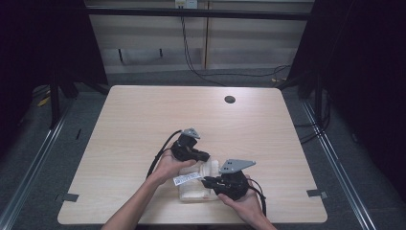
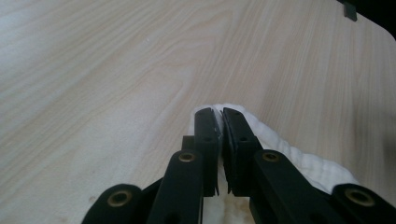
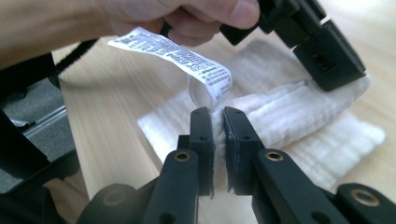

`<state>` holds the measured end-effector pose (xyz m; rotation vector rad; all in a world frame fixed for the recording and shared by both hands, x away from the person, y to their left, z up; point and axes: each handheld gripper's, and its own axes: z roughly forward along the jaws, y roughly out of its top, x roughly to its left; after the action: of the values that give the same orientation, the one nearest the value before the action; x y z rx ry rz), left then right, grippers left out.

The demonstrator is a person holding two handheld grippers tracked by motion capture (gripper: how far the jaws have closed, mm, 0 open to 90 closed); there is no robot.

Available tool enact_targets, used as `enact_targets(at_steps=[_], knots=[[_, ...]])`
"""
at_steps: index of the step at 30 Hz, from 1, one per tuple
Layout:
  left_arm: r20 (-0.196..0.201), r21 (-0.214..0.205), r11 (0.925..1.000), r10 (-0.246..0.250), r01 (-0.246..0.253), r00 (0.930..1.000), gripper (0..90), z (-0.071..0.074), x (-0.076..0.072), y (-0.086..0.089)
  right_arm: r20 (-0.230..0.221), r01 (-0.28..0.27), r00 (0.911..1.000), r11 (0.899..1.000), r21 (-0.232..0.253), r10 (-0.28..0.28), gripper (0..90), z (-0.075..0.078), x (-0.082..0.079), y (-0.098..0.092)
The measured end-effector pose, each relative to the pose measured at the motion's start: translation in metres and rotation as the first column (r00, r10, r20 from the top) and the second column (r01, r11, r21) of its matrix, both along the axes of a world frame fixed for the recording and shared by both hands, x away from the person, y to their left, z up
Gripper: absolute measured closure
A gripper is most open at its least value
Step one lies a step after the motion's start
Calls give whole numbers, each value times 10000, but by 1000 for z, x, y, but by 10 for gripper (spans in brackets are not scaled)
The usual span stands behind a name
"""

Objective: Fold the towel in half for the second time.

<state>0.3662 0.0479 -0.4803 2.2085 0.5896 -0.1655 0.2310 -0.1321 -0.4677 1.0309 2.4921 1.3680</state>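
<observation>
White towelling sits pinched in both sets of jaws: my left gripper (image 2: 219,114) is clamped on one edge of the folded cloth (image 1: 197,186), my right gripper (image 3: 218,116) on another edge beside the care label (image 3: 177,58). I judge I'm holding two points so the fold stays aligned. The cloth lies on the wooden table (image 1: 143,120) near my edge, between my hands.

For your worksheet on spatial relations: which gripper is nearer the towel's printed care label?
Right. The right gripper pinches the towel just beneath the label; the left gripper clamps its far corner.
</observation>
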Motion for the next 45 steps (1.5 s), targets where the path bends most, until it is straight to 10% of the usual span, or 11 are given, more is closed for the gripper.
enact_targets(at_steps=[6,18,33,45], knots=[[-71,481,9988,-57,60,10000,811,-7,-1,-5,-208,0,9998,9990,-445,-9,755,-13,-3,-1],[-152,-131,9995,268,-270,9995,637,-4,1,-5,-180,769,9967,9921,-987,-790,592,-17,-9,-22],[441,-644,9959,671,-642,9968,511,14,-3,11,-411,1613,9852,9814,-1044,-1663,505,-19,-9,-42],[747,-58,9965,839,-837,9937,566,20,-12,34,25,2594,9656,9634,-672,-2598,454,-6,6,-73]])
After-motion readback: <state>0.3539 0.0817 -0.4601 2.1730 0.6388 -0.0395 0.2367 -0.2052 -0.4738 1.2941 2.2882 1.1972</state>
